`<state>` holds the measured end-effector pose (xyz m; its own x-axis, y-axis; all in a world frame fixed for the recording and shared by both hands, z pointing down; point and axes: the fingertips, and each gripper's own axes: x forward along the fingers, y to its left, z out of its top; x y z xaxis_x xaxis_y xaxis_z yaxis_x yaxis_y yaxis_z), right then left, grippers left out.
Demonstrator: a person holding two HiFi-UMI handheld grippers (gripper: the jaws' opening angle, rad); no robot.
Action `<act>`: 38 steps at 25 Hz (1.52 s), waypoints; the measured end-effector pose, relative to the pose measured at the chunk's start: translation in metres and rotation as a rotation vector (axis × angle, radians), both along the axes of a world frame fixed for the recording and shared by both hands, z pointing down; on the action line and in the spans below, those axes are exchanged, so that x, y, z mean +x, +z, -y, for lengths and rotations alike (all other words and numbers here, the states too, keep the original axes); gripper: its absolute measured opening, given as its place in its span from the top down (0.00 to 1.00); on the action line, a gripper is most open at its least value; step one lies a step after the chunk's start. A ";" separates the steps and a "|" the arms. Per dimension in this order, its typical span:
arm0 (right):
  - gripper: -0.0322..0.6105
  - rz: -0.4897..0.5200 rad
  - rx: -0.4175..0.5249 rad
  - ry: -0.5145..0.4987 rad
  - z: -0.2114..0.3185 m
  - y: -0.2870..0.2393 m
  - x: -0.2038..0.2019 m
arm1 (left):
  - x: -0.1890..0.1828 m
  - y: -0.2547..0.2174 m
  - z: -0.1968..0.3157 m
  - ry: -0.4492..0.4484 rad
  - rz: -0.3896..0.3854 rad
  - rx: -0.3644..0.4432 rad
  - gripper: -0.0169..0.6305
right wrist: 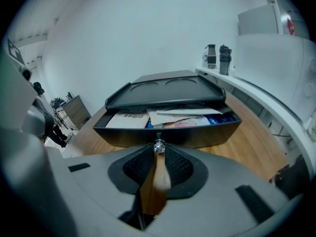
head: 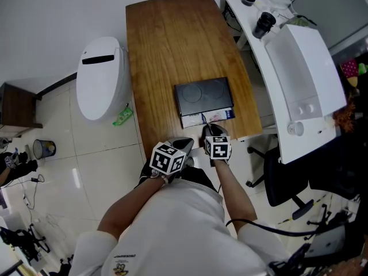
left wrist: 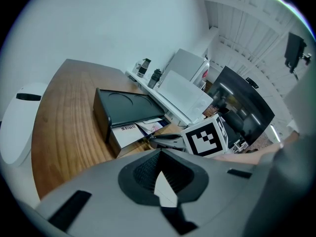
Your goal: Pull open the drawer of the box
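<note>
A flat black box point(head: 204, 95) lies on the wooden table point(head: 167, 45), close to its near edge. Its drawer point(head: 208, 117) stands partly pulled out toward me, with papers and booklets showing inside point(right wrist: 168, 116). My right gripper point(right wrist: 158, 154) is shut on the small shiny knob point(right wrist: 159, 146) at the middle of the drawer front point(right wrist: 197, 135). My left gripper point(head: 184, 144) hovers at the table's near edge, left of the drawer, jaws together with nothing held point(left wrist: 160, 174). From the left gripper view, the right gripper point(left wrist: 165, 138) reaches the drawer point(left wrist: 129, 133).
A white rounded bin point(head: 100, 76) stands on the floor left of the table. At the right runs a white bench point(head: 299, 73) with a microscope point(head: 263, 22). A black office chair point(head: 282, 180) is near the table's right corner. A green item point(head: 122, 117) lies on the floor.
</note>
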<state>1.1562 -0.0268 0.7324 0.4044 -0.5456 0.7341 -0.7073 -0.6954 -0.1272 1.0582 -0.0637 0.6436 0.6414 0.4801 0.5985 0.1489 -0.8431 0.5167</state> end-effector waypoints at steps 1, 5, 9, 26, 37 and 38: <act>0.86 0.001 0.002 0.001 -0.001 0.000 -0.001 | -0.001 0.000 -0.001 -0.002 0.000 0.001 0.97; 0.86 -0.003 0.002 -0.002 -0.006 0.000 -0.006 | -0.007 0.002 -0.003 -0.012 0.002 0.003 0.97; 0.86 -0.003 0.003 -0.004 -0.010 0.001 -0.011 | -0.013 0.002 -0.007 -0.018 0.000 0.003 0.97; 0.86 -0.008 -0.011 -0.012 -0.025 0.001 -0.031 | -0.029 0.005 -0.023 -0.015 0.005 -0.008 0.97; 0.86 -0.003 -0.010 -0.010 -0.032 0.002 -0.042 | -0.037 0.005 -0.032 0.006 0.008 -0.011 0.97; 0.86 -0.006 -0.009 -0.009 -0.032 0.003 -0.041 | -0.037 0.005 -0.033 0.009 0.009 -0.011 0.97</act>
